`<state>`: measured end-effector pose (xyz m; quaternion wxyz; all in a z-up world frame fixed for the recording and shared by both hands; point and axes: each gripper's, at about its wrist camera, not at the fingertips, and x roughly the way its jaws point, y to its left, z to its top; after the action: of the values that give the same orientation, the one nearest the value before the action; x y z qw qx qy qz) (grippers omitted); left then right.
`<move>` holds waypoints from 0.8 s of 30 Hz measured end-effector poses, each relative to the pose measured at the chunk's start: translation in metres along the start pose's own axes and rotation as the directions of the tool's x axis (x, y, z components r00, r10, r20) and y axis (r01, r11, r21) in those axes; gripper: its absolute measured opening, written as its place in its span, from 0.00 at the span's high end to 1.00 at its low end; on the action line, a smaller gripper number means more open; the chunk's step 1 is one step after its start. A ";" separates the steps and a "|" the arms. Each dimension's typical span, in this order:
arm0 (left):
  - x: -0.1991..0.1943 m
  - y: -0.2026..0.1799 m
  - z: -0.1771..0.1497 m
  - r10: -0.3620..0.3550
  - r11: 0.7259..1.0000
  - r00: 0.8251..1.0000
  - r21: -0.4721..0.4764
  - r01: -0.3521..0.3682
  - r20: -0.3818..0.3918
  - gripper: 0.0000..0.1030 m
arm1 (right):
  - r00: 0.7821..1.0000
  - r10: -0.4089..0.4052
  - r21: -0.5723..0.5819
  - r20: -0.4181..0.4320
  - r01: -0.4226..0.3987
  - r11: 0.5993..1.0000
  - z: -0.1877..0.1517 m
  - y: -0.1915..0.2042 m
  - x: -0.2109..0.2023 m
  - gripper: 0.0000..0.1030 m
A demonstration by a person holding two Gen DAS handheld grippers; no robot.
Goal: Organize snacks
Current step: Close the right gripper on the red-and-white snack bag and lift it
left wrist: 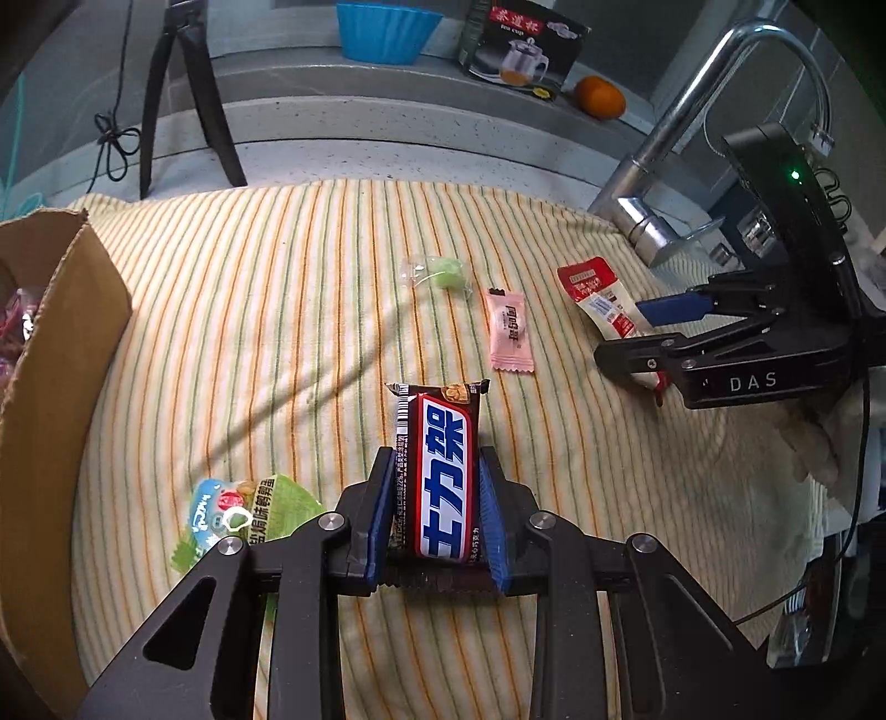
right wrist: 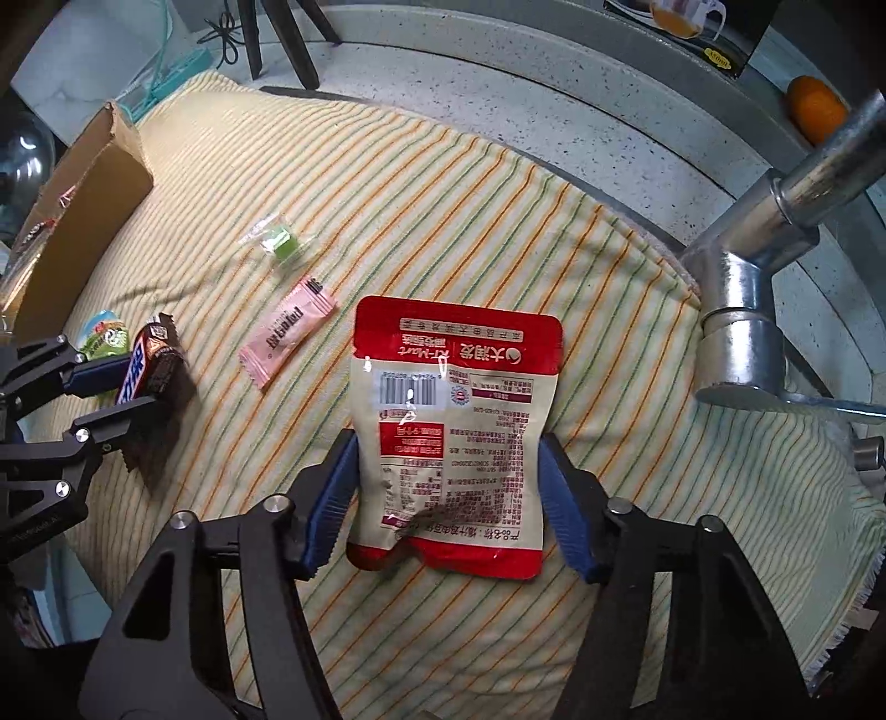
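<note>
My left gripper [left wrist: 437,476] is shut on a brown chocolate bar [left wrist: 437,471] with a blue and white label, held over the striped towel [left wrist: 249,310]. It also shows in the right wrist view [right wrist: 147,368]. My right gripper [right wrist: 448,471] has its blue pads on both sides of a red and cream snack pouch [right wrist: 454,421] and grips it; the pouch also shows in the left wrist view [left wrist: 601,302]. A pink candy [left wrist: 508,335], a green candy in clear wrap [left wrist: 443,271] and a green snack packet [left wrist: 243,509] lie on the towel.
A cardboard box [left wrist: 61,343] with snacks inside stands at the left edge of the towel. A metal tap [left wrist: 681,160] stands at the right. A blue bowl [left wrist: 382,30], a tea cup box [left wrist: 520,47] and an orange [left wrist: 601,97] sit on the back ledge.
</note>
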<state>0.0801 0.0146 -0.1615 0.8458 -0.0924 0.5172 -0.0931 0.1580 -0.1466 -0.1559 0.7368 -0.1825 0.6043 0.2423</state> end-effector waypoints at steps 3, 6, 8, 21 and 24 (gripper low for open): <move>0.002 -0.002 -0.003 0.018 1.000 1.000 0.013 -0.018 -0.004 0.74 | 1.000 -0.004 -0.017 0.005 0.004 1.000 -0.003 0.003 -0.002 0.39; 0.004 -0.005 -0.007 0.024 1.000 1.000 0.016 -0.023 -0.009 0.74 | 1.000 0.000 -0.019 -0.015 -0.001 1.000 -0.002 0.000 0.008 0.28; 0.003 -0.004 -0.006 0.027 1.000 1.000 0.004 -0.027 0.000 0.74 | 1.000 0.005 -0.011 -0.003 -0.005 1.000 -0.003 -0.002 0.005 0.32; -0.024 0.000 -0.003 0.042 0.999 0.998 -0.034 -0.040 0.053 0.74 | 0.998 0.045 0.033 0.051 -0.047 0.998 -0.016 -0.011 -0.016 0.42; -0.030 -0.002 0.000 0.054 0.998 0.996 -0.032 -0.052 0.066 0.74 | 0.997 0.048 0.032 0.059 -0.050 0.998 -0.017 -0.012 -0.022 0.42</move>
<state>0.0666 0.0206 -0.1359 0.8632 -0.0943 0.4925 -0.0595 0.1476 -0.1687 -0.1381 0.7508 -0.1481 0.5909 0.2554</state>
